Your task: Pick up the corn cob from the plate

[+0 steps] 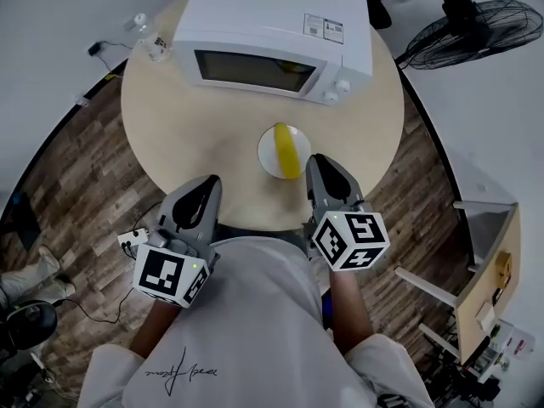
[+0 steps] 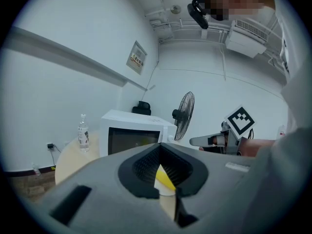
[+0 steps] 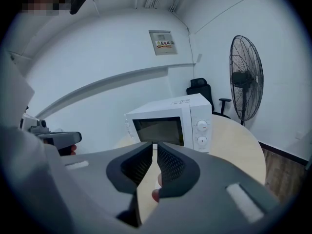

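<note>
table (image 1: 195,143): pale matt wood; floor (image 1: 76,168): dark wood planks; microwave (image 1: 255,15): glossy white casing; plate (image 1: 265,151): smooth white

Round wooden table (image 1: 195,143), microwave (image 1: 272,32), plate (image 1: 265,153), bottle (image 1: 151,45)

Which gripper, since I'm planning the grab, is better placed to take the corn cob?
Right. The right gripper sits at the plate's near edge beside the corn cob; the left gripper is farther off, over bare table.

White walls (image 3: 97,57), wood-plank floor (image 1: 76,168), a round pale table (image 1: 170,130), and a black standing fan (image 1: 480,28).
</note>
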A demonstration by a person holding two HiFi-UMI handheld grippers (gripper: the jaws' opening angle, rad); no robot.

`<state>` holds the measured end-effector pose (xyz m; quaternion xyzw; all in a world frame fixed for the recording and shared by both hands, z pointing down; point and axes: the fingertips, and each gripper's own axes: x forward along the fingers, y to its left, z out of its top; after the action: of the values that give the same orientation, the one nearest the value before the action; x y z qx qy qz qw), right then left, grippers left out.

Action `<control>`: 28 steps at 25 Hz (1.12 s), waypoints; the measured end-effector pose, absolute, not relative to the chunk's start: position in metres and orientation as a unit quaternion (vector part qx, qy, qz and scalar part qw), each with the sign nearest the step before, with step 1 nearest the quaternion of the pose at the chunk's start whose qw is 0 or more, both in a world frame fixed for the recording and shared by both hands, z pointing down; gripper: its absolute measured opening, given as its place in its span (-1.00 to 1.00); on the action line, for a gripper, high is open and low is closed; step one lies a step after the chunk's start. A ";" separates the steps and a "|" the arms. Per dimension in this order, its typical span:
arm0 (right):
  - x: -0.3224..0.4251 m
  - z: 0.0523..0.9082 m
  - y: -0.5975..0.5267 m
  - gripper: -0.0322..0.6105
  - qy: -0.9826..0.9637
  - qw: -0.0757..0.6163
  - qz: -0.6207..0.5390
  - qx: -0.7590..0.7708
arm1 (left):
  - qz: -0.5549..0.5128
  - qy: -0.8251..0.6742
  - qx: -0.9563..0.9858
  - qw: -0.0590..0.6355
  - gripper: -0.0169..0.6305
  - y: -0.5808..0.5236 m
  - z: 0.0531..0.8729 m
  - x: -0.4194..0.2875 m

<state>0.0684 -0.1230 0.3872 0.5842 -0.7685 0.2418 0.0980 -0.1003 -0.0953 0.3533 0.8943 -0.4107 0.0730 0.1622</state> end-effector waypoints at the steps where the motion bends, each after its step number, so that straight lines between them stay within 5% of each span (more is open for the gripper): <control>1: 0.067 0.389 -0.124 -0.76 -0.769 0.101 0.243 0.583 | 0.075 -0.410 0.894 0.163 -0.95 -0.095 0.354 -0.101; 28: 0.054 0.447 -0.157 -0.59 -0.778 0.189 0.259 0.540 | 0.093 -0.412 0.889 0.179 -0.95 -0.109 0.369 -0.119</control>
<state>0.0542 -0.1568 0.4470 0.5398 -0.7783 0.2594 0.1886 -0.1191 -0.1090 0.3687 0.8887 -0.4118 0.0933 0.1786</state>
